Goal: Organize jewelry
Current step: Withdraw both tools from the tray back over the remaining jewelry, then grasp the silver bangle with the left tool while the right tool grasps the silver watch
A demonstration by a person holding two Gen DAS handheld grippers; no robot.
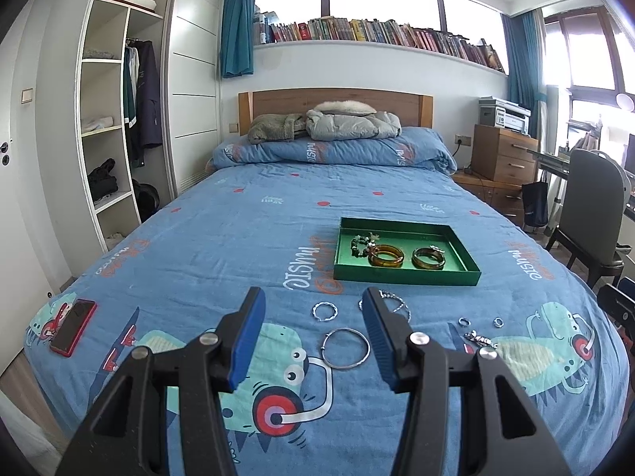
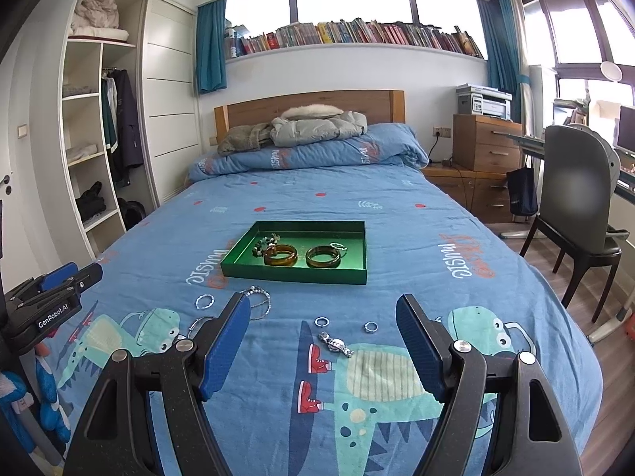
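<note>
Jewelry lay scattered on the near part of a blue bed (image 1: 246,222), with a red phone (image 1: 73,327) at its far left edge. Right of the phone, the left gripper (image 1: 313,299) hovered over the cover with its blue pads spread and nothing between them. Ahead of it sat a small twisted ring (image 1: 324,311), and nearer, a plain silver bangle (image 1: 345,348) lay flat between the two fingers' lines. A beaded chain (image 1: 391,302) showed just behind the right finger of that gripper, partly hidden. Farther back, a green tray (image 1: 405,277) rested on the cover, holding a dark bead bracelet (image 1: 359,244) at its left, two amber bangles (image 1: 387,256) side by side in the middle, and a thin silver ring (image 2: 338,246) at the right one's far edge. Right of the chain, two small rings (image 2: 322,321) lay apart, with a silver linked piece (image 2: 336,344) just near of them. The right gripper (image 2: 323,309) hung over these three, its pads spread wide and empty, none of them touched. At the far right stood a grey chair (image 2: 575,194) beside the bed.
</note>
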